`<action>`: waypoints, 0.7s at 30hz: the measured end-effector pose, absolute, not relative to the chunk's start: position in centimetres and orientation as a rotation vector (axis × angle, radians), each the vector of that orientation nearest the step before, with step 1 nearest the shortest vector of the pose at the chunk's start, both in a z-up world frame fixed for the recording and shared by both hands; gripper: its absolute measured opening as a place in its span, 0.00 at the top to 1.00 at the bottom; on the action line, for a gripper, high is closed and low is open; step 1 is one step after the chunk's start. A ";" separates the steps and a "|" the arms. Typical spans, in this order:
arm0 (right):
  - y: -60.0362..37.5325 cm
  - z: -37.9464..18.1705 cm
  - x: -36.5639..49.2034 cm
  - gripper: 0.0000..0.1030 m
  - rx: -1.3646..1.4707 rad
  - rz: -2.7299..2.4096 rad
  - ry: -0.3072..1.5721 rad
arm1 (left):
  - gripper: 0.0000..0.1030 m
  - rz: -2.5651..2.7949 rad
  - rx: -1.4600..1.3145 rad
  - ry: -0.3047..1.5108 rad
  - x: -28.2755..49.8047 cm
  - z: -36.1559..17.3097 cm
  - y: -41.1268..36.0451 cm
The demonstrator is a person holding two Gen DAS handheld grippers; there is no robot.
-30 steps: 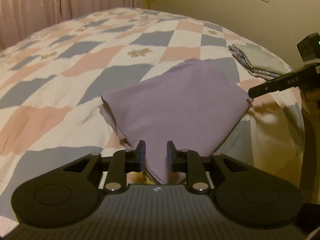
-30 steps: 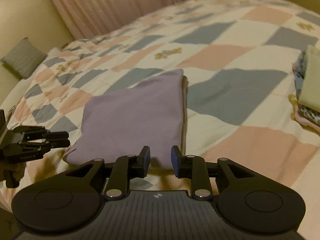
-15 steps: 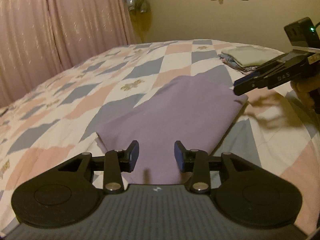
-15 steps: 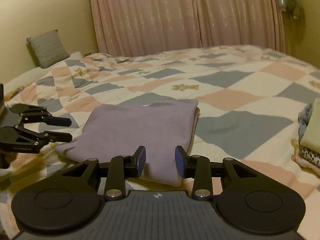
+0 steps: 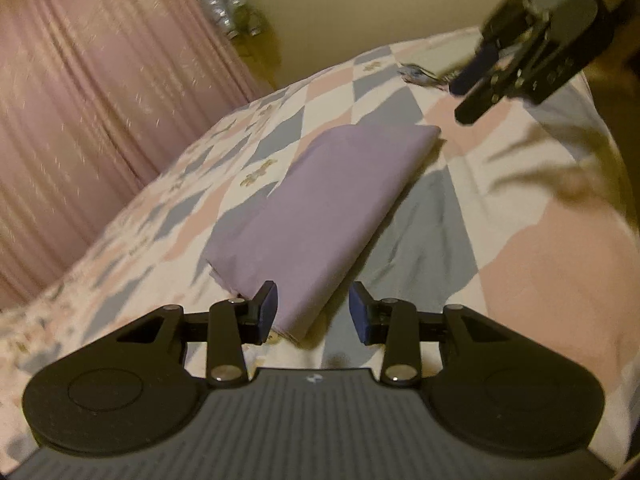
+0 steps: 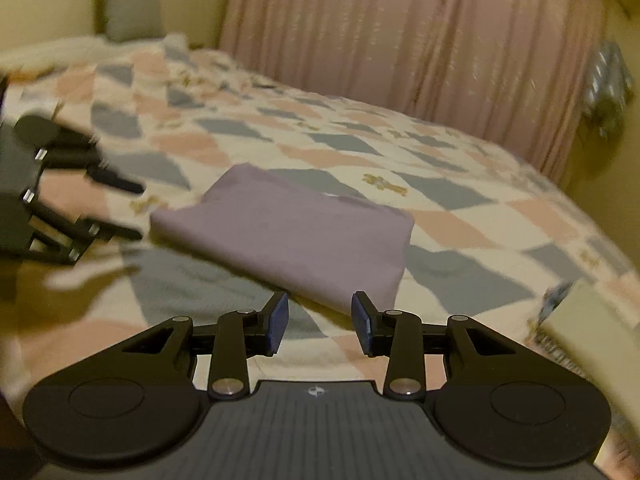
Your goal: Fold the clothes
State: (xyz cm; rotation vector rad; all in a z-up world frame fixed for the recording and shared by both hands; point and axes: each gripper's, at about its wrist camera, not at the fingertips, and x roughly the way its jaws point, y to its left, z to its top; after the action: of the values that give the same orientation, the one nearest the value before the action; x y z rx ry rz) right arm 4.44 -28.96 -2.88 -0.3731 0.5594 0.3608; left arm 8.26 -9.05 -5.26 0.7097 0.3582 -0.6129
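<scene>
Here we held both the left gripper [image 5: 312,310] and right gripper [image 6: 320,320] spread and empty over the bed [image 5: 540,264]; a careless grab could undo the folded cloth [image 5: 320,208].

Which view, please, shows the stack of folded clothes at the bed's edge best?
Neither is good, but the right wrist view shows more: the stack sits at its right edge, blurred and cut off. The left wrist view shows only a far-off sliver, largely hidden behind the right gripper.

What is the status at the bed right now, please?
Left tongs open, empty. Right tongs open, empty. Purple garment folded flat on the quilt, untouched. Nothing in the way; folded stack off to the side.
</scene>
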 end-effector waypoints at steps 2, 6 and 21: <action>-28.5 -2.9 3.9 0.63 -0.447 0.363 0.548 | 0.67 -0.609 0.756 0.344 8.3 -5.7 -9.6; -27.6 -4.4 4.1 0.63 -0.671 0.372 0.527 | 0.66 -0.595 0.852 0.323 8.7 -7.2 -10.8; -25.1 -13.7 11.1 0.63 -1.281 0.475 0.431 | 0.66 -0.529 1.162 0.251 12.2 -11.8 -13.0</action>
State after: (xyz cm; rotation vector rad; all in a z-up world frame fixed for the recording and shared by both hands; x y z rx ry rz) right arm 11.13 -25.09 -13.66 -1.2813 0.4313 0.4752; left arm 12.17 -12.97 -11.76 1.1618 0.2505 -0.5286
